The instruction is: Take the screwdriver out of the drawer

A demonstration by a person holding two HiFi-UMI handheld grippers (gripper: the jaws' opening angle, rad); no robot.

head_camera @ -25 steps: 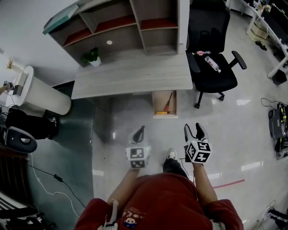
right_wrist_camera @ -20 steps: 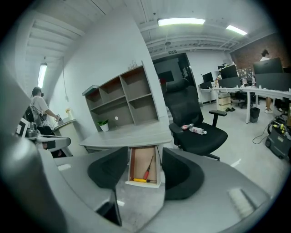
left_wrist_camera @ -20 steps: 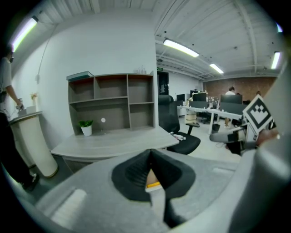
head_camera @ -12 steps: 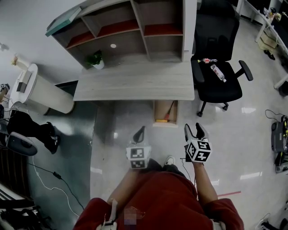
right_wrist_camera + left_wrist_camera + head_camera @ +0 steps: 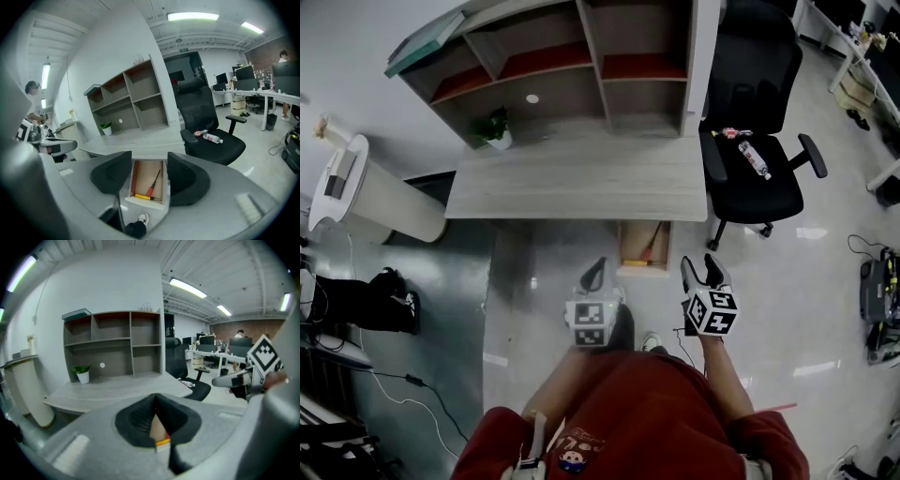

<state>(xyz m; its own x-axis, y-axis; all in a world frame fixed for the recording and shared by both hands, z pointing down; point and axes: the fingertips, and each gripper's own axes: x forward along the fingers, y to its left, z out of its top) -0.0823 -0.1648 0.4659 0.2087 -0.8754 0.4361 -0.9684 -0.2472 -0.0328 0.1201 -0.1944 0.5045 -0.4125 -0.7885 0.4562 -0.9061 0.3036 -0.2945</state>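
The wooden drawer (image 5: 630,244) stands pulled out from under the grey desk (image 5: 581,178). Inside lie a red-handled screwdriver (image 5: 649,246) and a yellow-handled one (image 5: 637,263) across its front. In the right gripper view the drawer (image 5: 139,176) shows between the jaws, with the red-handled screwdriver (image 5: 152,188) and the yellow-handled one (image 5: 142,197). My right gripper (image 5: 702,273) hovers open just right of the drawer's front. My left gripper (image 5: 595,275) is shut on nothing, just left of the drawer; in its own view the left gripper (image 5: 156,420) hides most of it.
A black office chair (image 5: 752,159) with a bottle on its seat stands right of the desk. A shelf unit (image 5: 572,56) and a potted plant (image 5: 495,127) sit on the desk's back. A white cylindrical stand (image 5: 370,197) is at the left. My shoe (image 5: 652,342) is below.
The person has stepped towards the desk, so the drawer now lies closer to both grippers. Both grippers keep the same state, left shut and right open.
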